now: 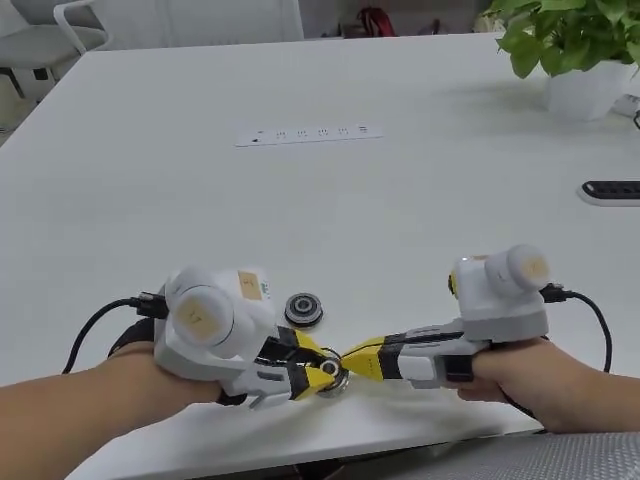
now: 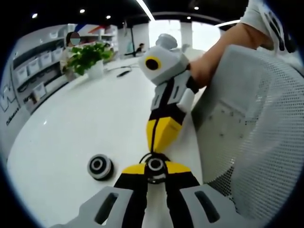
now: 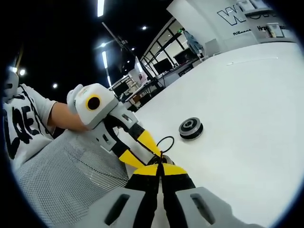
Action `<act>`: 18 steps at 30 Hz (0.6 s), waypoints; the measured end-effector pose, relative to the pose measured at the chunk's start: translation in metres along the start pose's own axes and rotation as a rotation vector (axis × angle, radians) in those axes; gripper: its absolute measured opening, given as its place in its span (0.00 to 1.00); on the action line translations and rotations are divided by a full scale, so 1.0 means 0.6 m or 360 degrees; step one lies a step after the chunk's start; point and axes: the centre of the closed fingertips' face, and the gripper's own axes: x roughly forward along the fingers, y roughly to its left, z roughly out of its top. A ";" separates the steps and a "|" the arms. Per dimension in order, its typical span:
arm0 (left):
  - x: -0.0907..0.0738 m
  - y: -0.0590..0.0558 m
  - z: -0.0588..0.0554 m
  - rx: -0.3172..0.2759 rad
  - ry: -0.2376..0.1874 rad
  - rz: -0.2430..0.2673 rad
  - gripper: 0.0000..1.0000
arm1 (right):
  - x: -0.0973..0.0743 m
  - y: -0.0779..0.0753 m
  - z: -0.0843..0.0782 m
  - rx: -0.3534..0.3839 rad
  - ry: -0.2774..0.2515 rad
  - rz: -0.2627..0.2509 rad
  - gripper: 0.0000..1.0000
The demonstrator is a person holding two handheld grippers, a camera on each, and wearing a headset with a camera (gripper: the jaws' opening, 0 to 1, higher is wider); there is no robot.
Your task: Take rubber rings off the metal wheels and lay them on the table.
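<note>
A small metal wheel [image 2: 155,165] sits low in the centre of the left gripper view, pinched between the yellow-tipped jaws of the left tool [image 2: 155,169]. A thin black rubber ring [image 3: 166,137] stands off it as a loop. The right tool [image 3: 161,167], its jaws pressed together, pinches the ring's near edge. In the head view the two tools meet tip to tip at the lower centre of the frame, close to the near edge of the white worktop [image 1: 330,210]. A second wheel [image 1: 303,309], with its ring on, lies flat on the worktop just above and left of the tips. Farther up the frame is a socket strip [image 1: 308,133], and at the upper right a potted plant [image 1: 570,45].
</note>
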 end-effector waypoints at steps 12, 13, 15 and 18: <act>-0.011 -0.004 0.009 -0.0048 -0.0031 -0.0034 0.24 | -0.002 -0.002 0.005 0.0019 -0.0026 -0.0001 0.00; -0.013 -0.005 0.009 -0.0050 -0.0031 -0.0036 0.24 | -0.002 -0.002 0.005 0.0020 -0.0026 0.0000 0.00; -0.016 -0.006 0.010 -0.0055 -0.0034 -0.0043 0.26 | -0.002 -0.001 0.005 0.0018 -0.0024 0.0003 0.00; -0.024 -0.010 0.014 -0.0060 -0.0047 -0.0052 0.28 | -0.002 0.000 0.005 0.0017 -0.0023 0.0005 0.00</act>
